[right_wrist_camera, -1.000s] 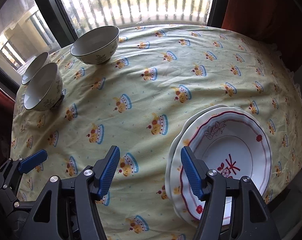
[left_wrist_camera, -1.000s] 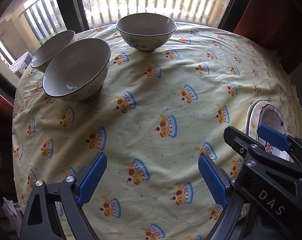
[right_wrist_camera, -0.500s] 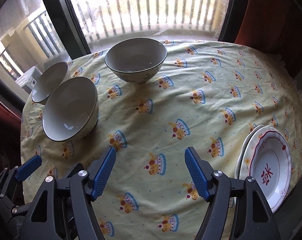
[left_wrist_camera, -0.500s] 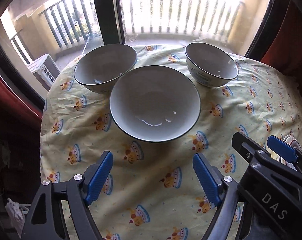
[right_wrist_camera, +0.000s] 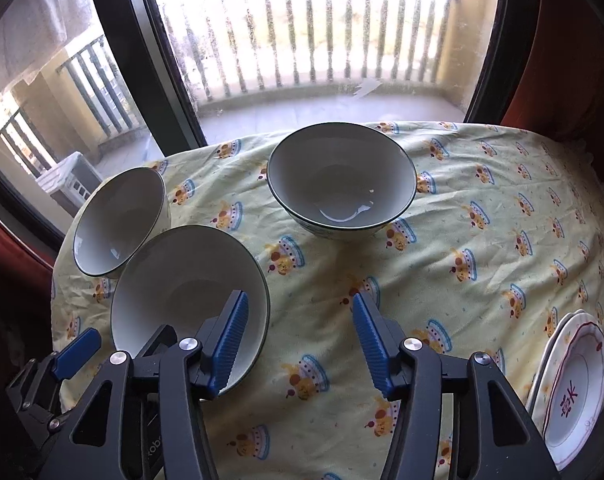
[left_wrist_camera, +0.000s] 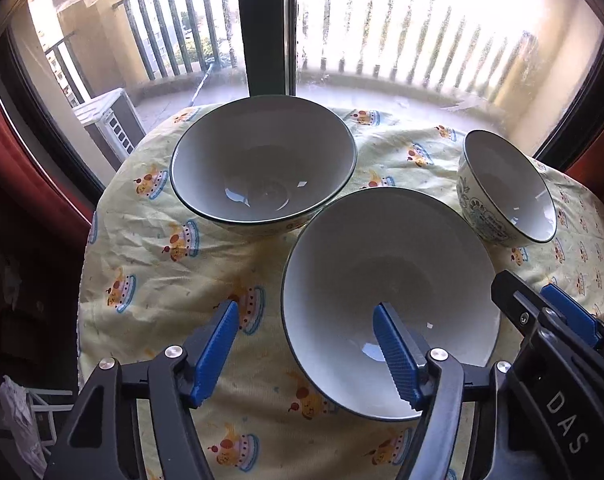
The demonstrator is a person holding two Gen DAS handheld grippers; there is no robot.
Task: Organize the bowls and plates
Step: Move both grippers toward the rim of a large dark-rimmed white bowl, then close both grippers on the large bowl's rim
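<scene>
Three white bowls with dark rims stand on the yellow printed tablecloth (right_wrist_camera: pixel 481 240). The nearest bowl (left_wrist_camera: pixel 381 272) (right_wrist_camera: pixel 174 280) sits between both grippers. My left gripper (left_wrist_camera: pixel 307 348) straddles its left rim, one blue pad over the inside and one outside; the jaws are closing and the pads are not touching the rim. My right gripper (right_wrist_camera: pixel 300 344) straddles the opposite rim the same way, jaws closing, pads clear of it. A second bowl (left_wrist_camera: pixel 262 168) (right_wrist_camera: pixel 118 220) stands behind it to the left, a third bowl (left_wrist_camera: pixel 509 188) (right_wrist_camera: pixel 341 192) to the right. Stacked red-trimmed plates (right_wrist_camera: pixel 573 388) lie far right.
The round table ends just past the bowls at a large window (right_wrist_camera: pixel 302 40) with a balcony railing outside. Red curtains (right_wrist_camera: pixel 573 40) hang at both sides. The table's left edge drops off close beside the two left bowls. Bare cloth stretches between the bowls and the plates.
Both grippers have swept left across the table, from near the plates to the bowls. Their jaws have narrowed. The nearest bowl's rim now lies between each pair of fingers.
</scene>
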